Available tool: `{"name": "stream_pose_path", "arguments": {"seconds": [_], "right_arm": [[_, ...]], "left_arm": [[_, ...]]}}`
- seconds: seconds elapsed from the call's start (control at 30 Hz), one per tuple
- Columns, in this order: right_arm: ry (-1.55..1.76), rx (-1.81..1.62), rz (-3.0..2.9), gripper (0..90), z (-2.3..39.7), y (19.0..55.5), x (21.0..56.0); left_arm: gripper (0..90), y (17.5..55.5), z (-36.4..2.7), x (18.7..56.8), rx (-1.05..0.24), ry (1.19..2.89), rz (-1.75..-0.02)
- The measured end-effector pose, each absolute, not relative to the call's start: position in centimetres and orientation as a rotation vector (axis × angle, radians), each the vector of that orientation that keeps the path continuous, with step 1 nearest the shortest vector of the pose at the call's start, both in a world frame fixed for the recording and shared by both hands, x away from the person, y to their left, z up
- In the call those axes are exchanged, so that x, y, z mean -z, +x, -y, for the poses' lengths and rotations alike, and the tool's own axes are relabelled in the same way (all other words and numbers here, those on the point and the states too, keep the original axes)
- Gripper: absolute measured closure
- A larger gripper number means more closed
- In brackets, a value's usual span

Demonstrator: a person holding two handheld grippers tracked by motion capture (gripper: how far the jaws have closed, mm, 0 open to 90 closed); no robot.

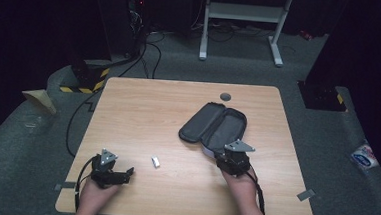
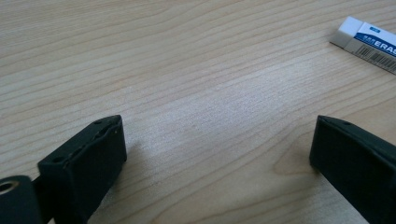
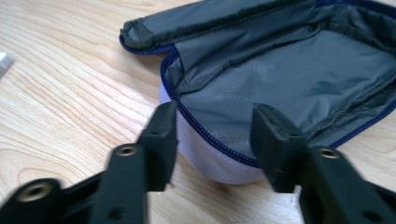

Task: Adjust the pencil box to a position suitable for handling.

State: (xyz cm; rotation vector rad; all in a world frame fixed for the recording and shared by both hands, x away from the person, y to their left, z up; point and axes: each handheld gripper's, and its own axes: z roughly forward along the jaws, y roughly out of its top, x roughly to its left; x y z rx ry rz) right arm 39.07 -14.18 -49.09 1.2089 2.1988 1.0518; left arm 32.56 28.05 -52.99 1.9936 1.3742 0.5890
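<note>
1. An open zip pencil case [image 1: 214,125] lay on the right half of the wooden table [image 1: 148,110], spread flat with its grey lining up and a blue zip running round its edge.
2. In the right gripper view the pencil case [image 3: 289,79] lay just ahead of the jaws, its pale outer shell showing under the near rim.
3. The right gripper [image 1: 232,157] sat at the near end of the case, held by the person's right hand [image 1: 241,184]; from the high view it overlapped the case's near rim.
4. In its own view the right gripper [image 3: 214,135] had its jaws partly open, one either side of the zip edge at the near rim, with a clear gap between them; whether they touched the case could not be told.
5. A white eraser [image 1: 155,161] with a blue sleeve lay on the table between the two grippers, apart from the case.
6. The left gripper [image 1: 119,175], held in the left hand [image 1: 94,194], rested near the table's front left edge.
7. In its own view the left gripper [image 2: 217,147] had its jaws wide apart over bare wood, holding nothing; the eraser [image 2: 369,42] lay beyond them at the upper right.
</note>
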Motion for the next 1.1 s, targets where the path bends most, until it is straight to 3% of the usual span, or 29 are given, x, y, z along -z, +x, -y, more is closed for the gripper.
{"name": "stream_pose_path", "arguments": {"seconds": [0.2, 0.4, 0.47, 0.5, 0.67, 0.93, 1.1], "right_arm": [[1.167, -1.102, -2.224, 81.1, 12.6, 38.3, 49.5], [1.114, -1.176, -2.237, 85.8, 9.2, 37.1, 49.9], [1.11, -1.186, -2.238, 85.2, 8.6, 37.0, 50.0], [1.091, -1.216, -2.255, 74.3, 7.2, 36.9, 49.7], [1.109, -1.287, -2.181, 65.3, 8.1, 36.2, 48.0], [1.29, -1.116, -1.962, 61.2, 19.0, 37.8, 46.9], [1.345, -1.117, -1.92, 61.3, 21.6, 39.1, 47.3]], "left_arm": [[12.9, 32.3, -28.2, 52.9, -0.596, 1.971, -1.372], [19.1, 32.2, -28.3, 52.9, -0.607, 1.961, -1.37], [20.2, 32.2, -28.3, 52.9, -0.61, 1.953, -1.37], [23.5, 32.1, -28.3, 52.9, -0.612, 1.952, -1.37], [36.3, 31.9, -28.3, 52.8, -0.602, 1.935, -1.355], [44.6, 31.2, -24.3, 50.3, -0.613, 1.909, -1.233], [54.7, 31.9, -18.8, 48.6, -0.597, 1.904, -1.145]]}}
